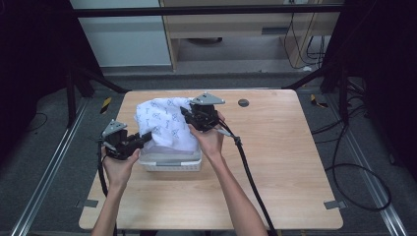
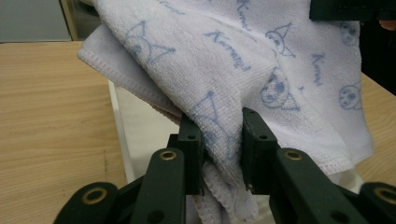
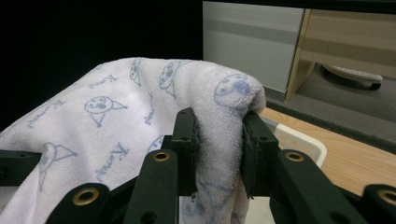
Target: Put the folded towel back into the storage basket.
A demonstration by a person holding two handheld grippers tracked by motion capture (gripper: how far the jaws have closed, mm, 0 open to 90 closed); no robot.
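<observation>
From above, I had the towel (image 1: 164, 123) draped over the white basket (image 1: 171, 162) mid-counter (image 1: 275, 162), left tongs (image 1: 145, 138) at its eight o'clock, right tongs (image 1: 186, 114) at two. Left gripper view: clenched on a towel fold. Right gripper view: likewise. Best lift both evenly, keeping cloth taut.
</observation>
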